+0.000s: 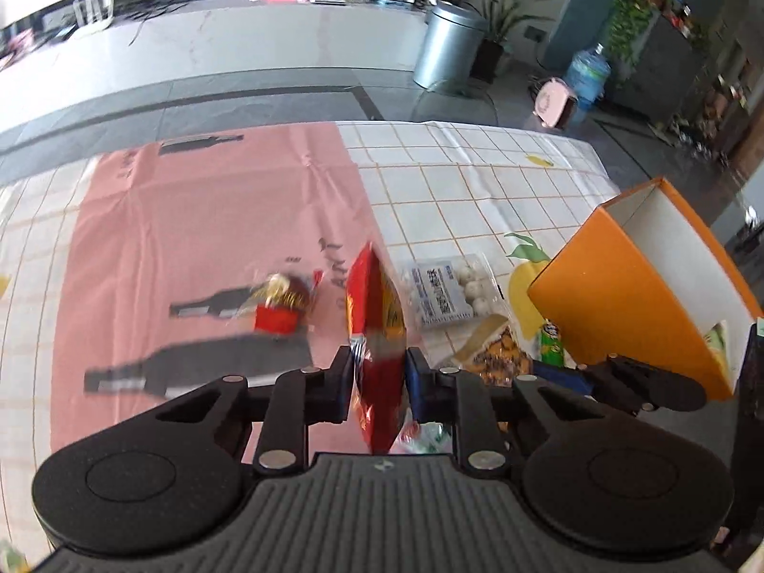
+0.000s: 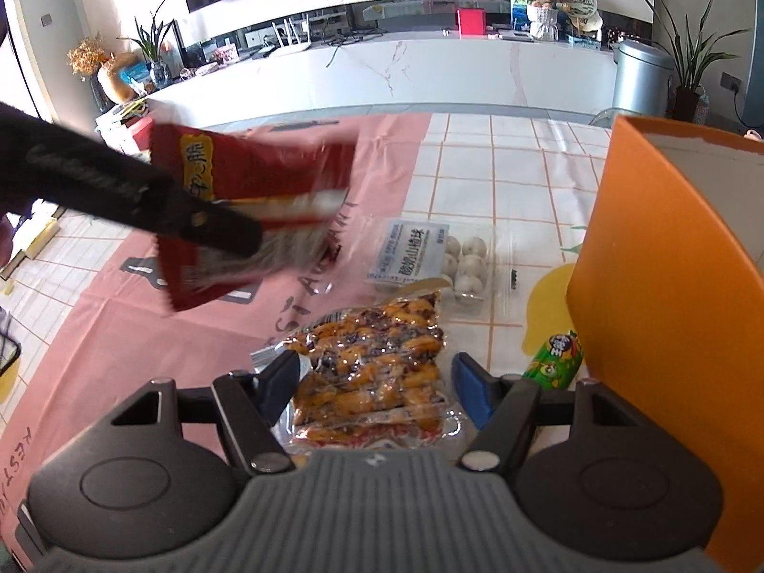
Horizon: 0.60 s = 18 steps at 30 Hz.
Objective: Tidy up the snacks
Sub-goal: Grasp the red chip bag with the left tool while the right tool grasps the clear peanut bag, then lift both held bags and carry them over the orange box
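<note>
My left gripper [image 1: 379,367] is shut on a red snack packet [image 1: 377,334] and holds it edge-on above the table; the packet also shows in the right wrist view [image 2: 248,200], lifted and blurred. My right gripper [image 2: 377,382] is open, its fingers on either side of a clear packet of orange-brown snacks [image 2: 372,363] that lies on the table. A clear tray of white balls with a blue label [image 2: 429,258] lies beyond it. A green snack tube [image 2: 556,360] lies against an orange box [image 2: 668,286] at the right.
The table has a pink and white checked cloth [image 1: 215,219]. A small red and gold snack [image 1: 279,303] lies on the pink part. The orange box [image 1: 635,296] is open, with a white inside. Beyond the table's far edge are a grey floor and a metal bin [image 1: 449,43].
</note>
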Tool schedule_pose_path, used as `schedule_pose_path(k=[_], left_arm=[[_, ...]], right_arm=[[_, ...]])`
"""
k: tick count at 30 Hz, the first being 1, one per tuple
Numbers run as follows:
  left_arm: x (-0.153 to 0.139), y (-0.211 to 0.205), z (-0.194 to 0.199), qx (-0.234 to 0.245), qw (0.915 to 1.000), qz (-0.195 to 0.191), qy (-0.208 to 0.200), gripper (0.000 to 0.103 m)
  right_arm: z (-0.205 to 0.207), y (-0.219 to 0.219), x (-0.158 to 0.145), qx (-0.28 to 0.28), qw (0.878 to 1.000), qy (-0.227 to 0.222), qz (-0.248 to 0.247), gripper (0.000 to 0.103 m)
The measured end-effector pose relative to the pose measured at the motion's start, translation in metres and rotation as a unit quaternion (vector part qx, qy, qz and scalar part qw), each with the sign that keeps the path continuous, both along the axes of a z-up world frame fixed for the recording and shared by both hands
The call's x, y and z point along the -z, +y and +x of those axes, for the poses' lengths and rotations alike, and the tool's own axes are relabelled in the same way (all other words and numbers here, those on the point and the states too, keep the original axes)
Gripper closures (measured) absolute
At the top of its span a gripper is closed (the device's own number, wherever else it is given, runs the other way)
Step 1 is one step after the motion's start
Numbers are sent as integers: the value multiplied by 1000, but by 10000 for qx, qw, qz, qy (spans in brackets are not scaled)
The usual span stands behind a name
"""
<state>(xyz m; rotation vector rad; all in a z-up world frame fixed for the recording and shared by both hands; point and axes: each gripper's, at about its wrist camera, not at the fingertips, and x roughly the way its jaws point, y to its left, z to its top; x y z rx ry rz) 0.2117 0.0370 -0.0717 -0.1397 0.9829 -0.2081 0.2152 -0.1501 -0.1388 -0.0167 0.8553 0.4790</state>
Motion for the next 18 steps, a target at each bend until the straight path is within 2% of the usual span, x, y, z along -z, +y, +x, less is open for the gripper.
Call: schedule_pose_path(k=[2,7,10,15,18], left_arm=[[-2,6,-15,-167,9997,-115,95,79],[-8,14,-50,-457,9985,-160,263,79],[-18,15,-71,-312,9985,-237,370,79],[-11,3,-92,-185,9981,216,556,79],[-4,3,-98,-263,9979,138,569,78]], right_arm=[[-8,0,-5,-40,10000,-2,49,36],[-27,5,-2,-79,9988,468,131,36],[-41,12,-2,-108,9985,541,38,36],[-70,15,0,-35,9982,592,64,35],[-84,19,1,-68,9988,424,-237,35]])
